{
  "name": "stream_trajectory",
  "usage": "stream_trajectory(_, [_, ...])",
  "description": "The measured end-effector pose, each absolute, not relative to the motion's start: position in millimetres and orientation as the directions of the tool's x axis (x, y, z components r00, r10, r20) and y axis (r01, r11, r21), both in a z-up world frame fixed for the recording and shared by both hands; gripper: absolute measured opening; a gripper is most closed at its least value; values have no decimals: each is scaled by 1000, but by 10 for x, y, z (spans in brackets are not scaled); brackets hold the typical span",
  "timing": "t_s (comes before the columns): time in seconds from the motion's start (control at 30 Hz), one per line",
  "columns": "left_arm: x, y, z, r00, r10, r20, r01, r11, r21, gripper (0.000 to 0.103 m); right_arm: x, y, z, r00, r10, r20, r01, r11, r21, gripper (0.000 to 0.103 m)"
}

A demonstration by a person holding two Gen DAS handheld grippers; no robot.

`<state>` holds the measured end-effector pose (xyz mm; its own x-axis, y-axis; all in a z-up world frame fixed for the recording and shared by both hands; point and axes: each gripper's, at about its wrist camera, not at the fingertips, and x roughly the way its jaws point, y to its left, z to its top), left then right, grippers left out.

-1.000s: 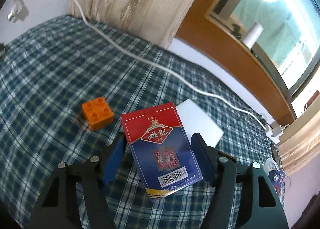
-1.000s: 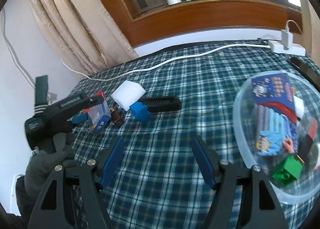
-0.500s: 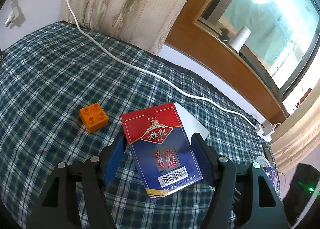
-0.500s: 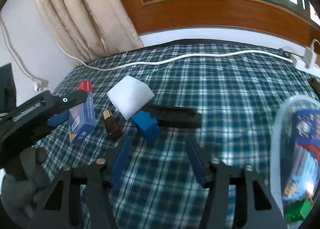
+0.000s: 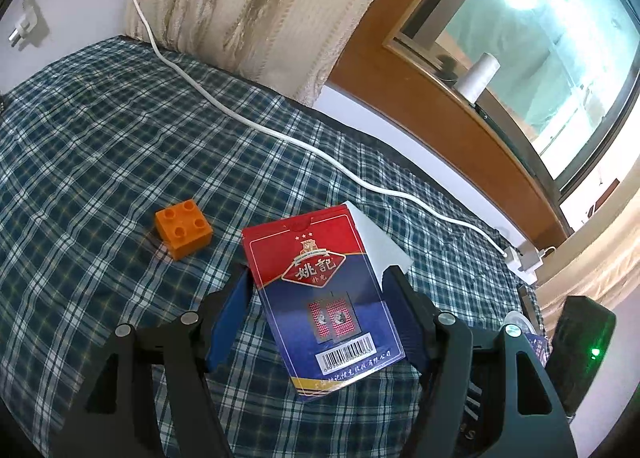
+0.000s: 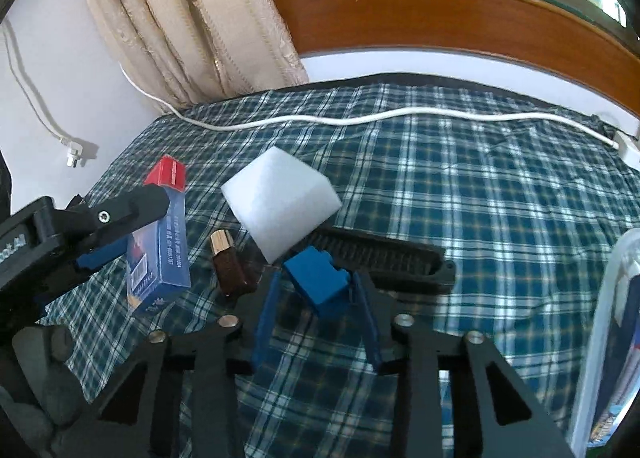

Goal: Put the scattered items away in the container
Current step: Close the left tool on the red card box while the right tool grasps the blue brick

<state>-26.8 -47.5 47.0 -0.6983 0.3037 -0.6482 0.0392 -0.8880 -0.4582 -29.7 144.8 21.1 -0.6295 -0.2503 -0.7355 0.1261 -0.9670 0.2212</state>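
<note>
Block [image 6: 318,284]: rigid, light plastic; right gripper [image 6: 316,318] fingers closing across flat sides. Left gripper [image 5: 320,314] pinches stiff, glossy card box [image 5: 322,290] by edges.

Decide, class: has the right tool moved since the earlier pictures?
Yes. The right tool has moved away from the clear container toward the black comb, and is closing around the blue block.

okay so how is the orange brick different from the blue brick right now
The orange brick lies free on the checked cloth, with no gripper at it; the blue brick sits between the fingers of the right gripper, whose jaws are closing on it. The orange brick stands studs-up with four studs showing; the blue brick lies tilted, and its studs cannot be made out. Both are plastic building bricks, still outside the container.
</note>
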Motion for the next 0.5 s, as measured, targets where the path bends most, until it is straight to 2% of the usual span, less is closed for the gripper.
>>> stream_trajectory(0.2, [-257, -480, 486, -701, 310, -643, 33, -886, -463, 71, -255, 1442, 228, -632, -241, -736, 122, -969, 213, 27])
stream_trajectory(0.5, [-218, -440, 531, -702, 331, -631, 9, -881, -473, 71, 17, 1539, 353, -663, -243, -708, 97, -966, 241, 27])
